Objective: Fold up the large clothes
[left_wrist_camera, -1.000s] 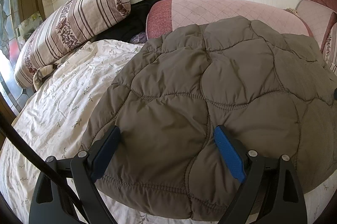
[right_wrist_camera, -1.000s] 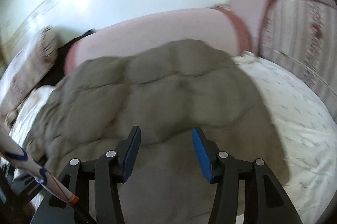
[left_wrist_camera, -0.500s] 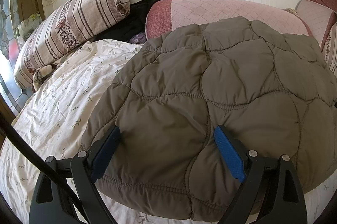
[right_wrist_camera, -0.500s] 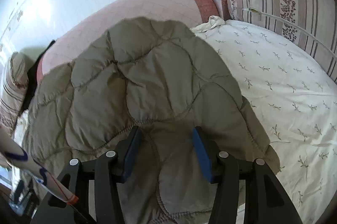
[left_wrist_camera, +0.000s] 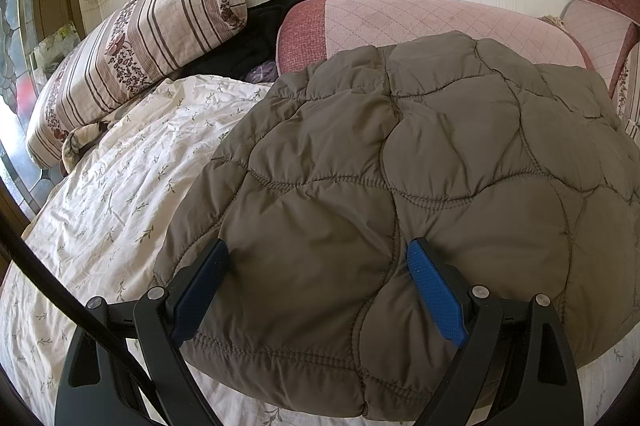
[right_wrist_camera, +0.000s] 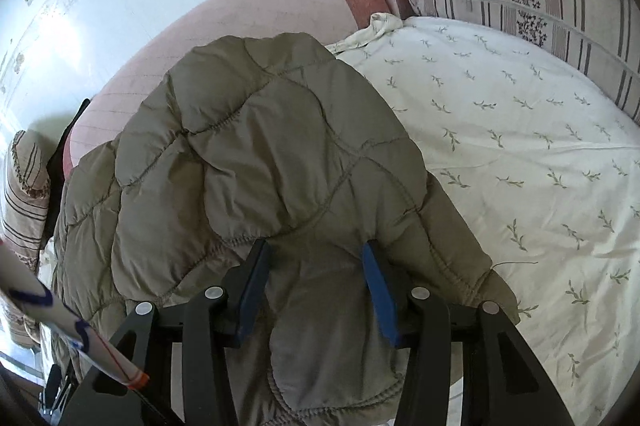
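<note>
- Jacket (left_wrist_camera: 400, 165) lay folded on the bed (left_wrist_camera: 120, 185), far edge against the pink bolster (left_wrist_camera: 420, 21).
- Left tool (left_wrist_camera: 318, 262) stood wide open, straddling the near hem; pads not pressing, nothing gripped.
- Right tool (right_wrist_camera: 316, 254) half open and just narrowing, a ridge of jacket (right_wrist_camera: 260, 153) between the pads; no firm pinch visible, so I judged it not gripping.
- Risk: the puffy fill could spring back, so a shallow pinch might catch only the top layer and drag the fold open.
- Risk: slick shell could slide on the sheet if only one side pulled, skewing the stack toward the bolster.
</note>
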Demonstrator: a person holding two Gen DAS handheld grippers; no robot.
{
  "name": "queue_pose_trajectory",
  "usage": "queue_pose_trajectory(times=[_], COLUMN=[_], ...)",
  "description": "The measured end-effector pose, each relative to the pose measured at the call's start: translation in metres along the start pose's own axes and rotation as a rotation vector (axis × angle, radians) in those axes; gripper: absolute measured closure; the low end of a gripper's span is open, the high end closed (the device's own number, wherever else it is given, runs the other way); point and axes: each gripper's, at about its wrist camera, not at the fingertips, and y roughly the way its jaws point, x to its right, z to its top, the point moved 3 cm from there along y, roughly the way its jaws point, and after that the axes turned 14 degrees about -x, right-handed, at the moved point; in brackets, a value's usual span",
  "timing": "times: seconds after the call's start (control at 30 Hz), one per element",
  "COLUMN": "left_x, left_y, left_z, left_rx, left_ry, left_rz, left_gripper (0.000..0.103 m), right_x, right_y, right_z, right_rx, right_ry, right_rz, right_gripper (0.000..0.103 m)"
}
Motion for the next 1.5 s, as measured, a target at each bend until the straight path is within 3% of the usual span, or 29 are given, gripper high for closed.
queue_pose_trajectory(times=[0.13,0.23,0.4,0.6,0.73,0.9,1.03,1.2,1.27,1.33,1.4,1.5], left_x=[0.0,-0.008,-0.05,-0.102,-0.118,-0.137,-0.137,-0.127,-0.124,-0.123,-0.122,-0.116], left_y=[-0.001,-0.004,-0.012,0.003,0.012,0.034,0.047,0.053,0.056,0.058,0.055,0.041], left_z=[0.001,0.007,0.014,0.006,-0.009,-0.038,-0.048,-0.041,-0.036,-0.033,-0.03,-0.018], left_rx=[-0.007,-0.041,-0.099,-0.243,-0.326,-0.446,-0.479,-0.455,-0.442,-0.426,-0.404,-0.336], left_ry=[-0.003,-0.032,-0.201,-0.371,-0.447,-0.62,-0.7,-0.7,-0.684,-0.662,-0.634,-0.554], left_rz=[-0.008,-0.055,-0.169,-0.252,-0.371,-0.596,-0.712,-0.735,-0.717,-0.686,-0.646,-0.554], left_gripper=[0.012,0.012,0.013,0.013,0.013,0.013,0.013,0.013,0.013,0.014,0.024,0.044], right_x=[0.0,0.007,0.036,0.075,0.095,0.102,0.094,0.093,0.093,0.093,0.085,0.064], right_y=[-0.013,-0.028,-0.041,-0.044,-0.046,-0.032,-0.018,-0.001,0.007,0.01,0.003,-0.017], right_z=[0.002,0.007,0.008,0.001,-0.009,-0.027,-0.033,-0.031,-0.027,-0.023,-0.019,-0.015], right_rx=[0.026,0.064,0.074,-0.011,-0.059,-0.142,-0.186,-0.161,-0.155,-0.154,-0.132,-0.063], right_ry=[0.013,0.033,0.133,0.222,0.276,0.34,0.357,0.39,0.405,0.411,0.372,0.252], right_rz=[0.021,0.008,-0.037,0.018,0.091,0.19,0.28,0.328,0.351,0.37,0.342,0.241], right_gripper=[0.051,0.05,0.039,0.036,0.031,0.026,0.025,0.02,0.023,0.037,0.056,0.067])
